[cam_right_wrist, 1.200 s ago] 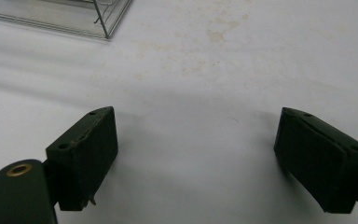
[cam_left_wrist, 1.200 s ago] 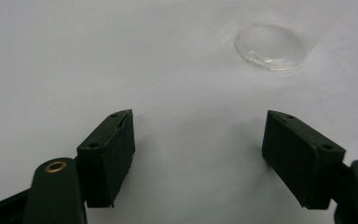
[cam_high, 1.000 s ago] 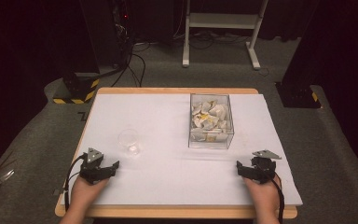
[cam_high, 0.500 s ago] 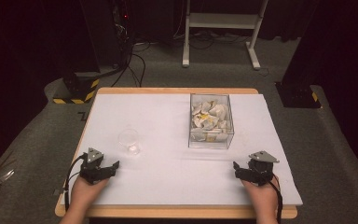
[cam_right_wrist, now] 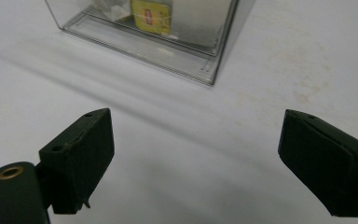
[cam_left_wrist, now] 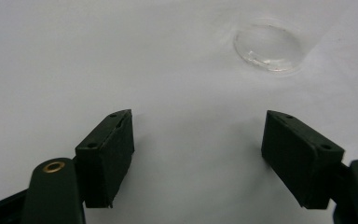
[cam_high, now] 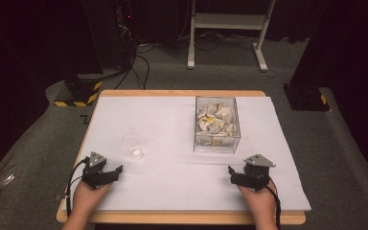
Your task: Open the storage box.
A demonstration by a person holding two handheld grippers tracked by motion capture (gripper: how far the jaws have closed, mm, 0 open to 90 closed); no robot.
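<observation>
The left claw [cam_high: 116,171] rested wide open and empty on the white bench [cam_high: 172,129], a clear cup [cam_high: 132,144] (upright) just beyond it. Farther right stood a clear box [cam_high: 216,123] of sachets, and near it the right claw [cam_high: 232,175] gaped open, holding nothing.

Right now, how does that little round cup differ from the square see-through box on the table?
The cup is small and round; the box is much bigger, with square corners. The cup looks empty, while the box is packed with pale packets, at least one with a yellow tag. The cup stands nearer the left gripper, the box nearer the right gripper. Both are clear and stand upright on the white table.
</observation>
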